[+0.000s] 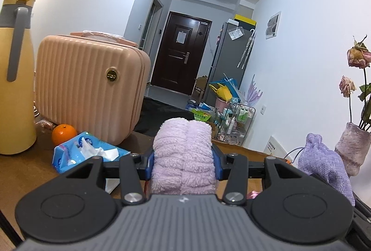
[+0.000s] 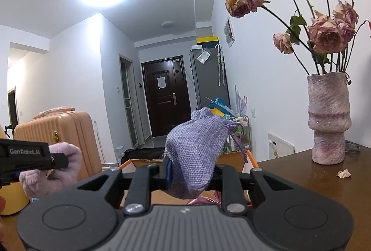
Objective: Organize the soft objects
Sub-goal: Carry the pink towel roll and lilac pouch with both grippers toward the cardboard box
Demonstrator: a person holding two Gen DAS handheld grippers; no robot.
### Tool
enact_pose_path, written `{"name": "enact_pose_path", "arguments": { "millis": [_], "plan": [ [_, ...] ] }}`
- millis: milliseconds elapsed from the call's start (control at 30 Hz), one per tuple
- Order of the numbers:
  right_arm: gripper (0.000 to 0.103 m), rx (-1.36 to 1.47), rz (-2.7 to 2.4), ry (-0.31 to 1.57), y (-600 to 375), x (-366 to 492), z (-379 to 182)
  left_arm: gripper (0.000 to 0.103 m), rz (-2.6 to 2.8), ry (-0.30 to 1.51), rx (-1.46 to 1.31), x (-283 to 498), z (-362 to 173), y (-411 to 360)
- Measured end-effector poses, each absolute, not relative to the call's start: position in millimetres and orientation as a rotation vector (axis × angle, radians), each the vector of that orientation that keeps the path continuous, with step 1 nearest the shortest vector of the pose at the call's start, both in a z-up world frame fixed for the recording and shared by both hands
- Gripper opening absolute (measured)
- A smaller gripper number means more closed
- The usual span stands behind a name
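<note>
My left gripper [image 1: 183, 158] is shut on a fluffy lilac plush cloth [image 1: 183, 153], held upright above the wooden table. The same cloth [image 2: 67, 158] and the left gripper show at the left of the right wrist view. My right gripper [image 2: 192, 172] is shut on a purple woven drawstring pouch [image 2: 197, 146], raised above an orange-rimmed box [image 2: 250, 158]. That pouch also shows at the right of the left wrist view [image 1: 324, 163]. A shiny pink item [image 2: 204, 201] lies in the box under the pouch.
A pink ribbed suitcase [image 1: 90, 88], a yellow thermos jug [image 1: 14, 79], an orange [image 1: 63, 134] and a blue tissue pack [image 1: 88, 150] sit on the table's left. A pink vase of dried roses [image 2: 328, 119] stands at the right, with a fallen petal [image 2: 344, 173].
</note>
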State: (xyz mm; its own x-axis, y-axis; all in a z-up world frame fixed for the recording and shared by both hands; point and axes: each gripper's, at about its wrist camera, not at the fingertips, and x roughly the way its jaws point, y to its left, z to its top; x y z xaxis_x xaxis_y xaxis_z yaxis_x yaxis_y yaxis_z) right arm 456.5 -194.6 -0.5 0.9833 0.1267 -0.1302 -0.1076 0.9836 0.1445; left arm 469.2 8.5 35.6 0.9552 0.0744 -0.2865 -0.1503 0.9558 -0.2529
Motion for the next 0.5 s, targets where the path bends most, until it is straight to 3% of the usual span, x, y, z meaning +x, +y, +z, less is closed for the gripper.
{"name": "enact_pose_path", "arguments": {
  "millis": [500],
  "plan": [
    [0.023,0.106,0.138,0.142,-189.4,496.9,-0.9,0.047,0.108,0.297,-0.238,513.5,32.9,-1.8]
  ]
}}
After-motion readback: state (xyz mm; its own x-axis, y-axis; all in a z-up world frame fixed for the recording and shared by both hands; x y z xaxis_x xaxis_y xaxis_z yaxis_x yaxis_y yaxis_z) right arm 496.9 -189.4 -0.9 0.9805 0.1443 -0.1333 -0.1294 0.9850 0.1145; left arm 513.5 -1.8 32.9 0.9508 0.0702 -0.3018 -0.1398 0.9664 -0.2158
